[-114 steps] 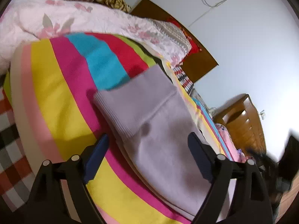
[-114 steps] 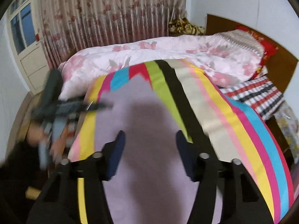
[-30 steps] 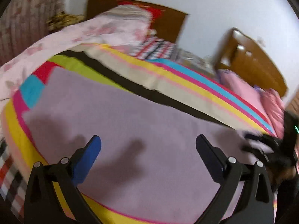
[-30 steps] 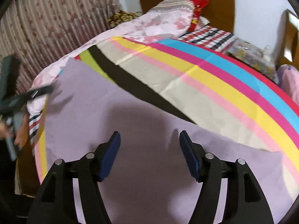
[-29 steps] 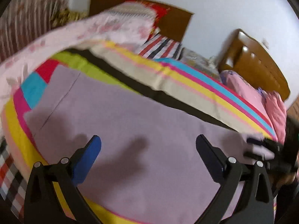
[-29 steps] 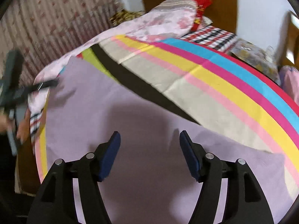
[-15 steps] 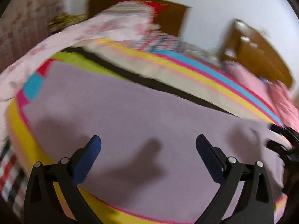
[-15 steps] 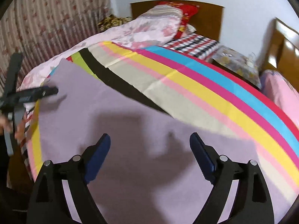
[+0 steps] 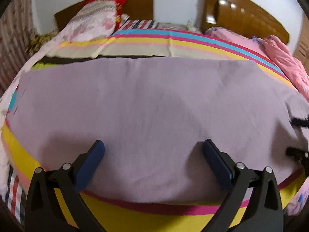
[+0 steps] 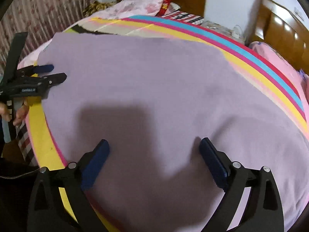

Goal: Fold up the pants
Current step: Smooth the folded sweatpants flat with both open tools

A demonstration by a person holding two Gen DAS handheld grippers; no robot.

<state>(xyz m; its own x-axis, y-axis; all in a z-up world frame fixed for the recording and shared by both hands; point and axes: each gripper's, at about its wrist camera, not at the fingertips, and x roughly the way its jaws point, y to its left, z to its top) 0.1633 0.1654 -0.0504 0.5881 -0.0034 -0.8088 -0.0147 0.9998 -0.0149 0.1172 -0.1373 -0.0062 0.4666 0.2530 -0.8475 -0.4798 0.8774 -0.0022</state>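
We find the lilac pants (image 9: 154,104) spread flat on the striped bedspread (image 9: 173,44), no fold yet made. The left gripper (image 9: 152,154) is released; the right gripper (image 10: 154,150) has just been opening, nothing between its jaws.

The pants (image 9: 154,106) lie flat across the sheet (image 9: 135,214) on the bed. A quilt (image 9: 90,25) lies behind them (against the headboard (image 9: 139,3)). Both tools hover over the near edge.
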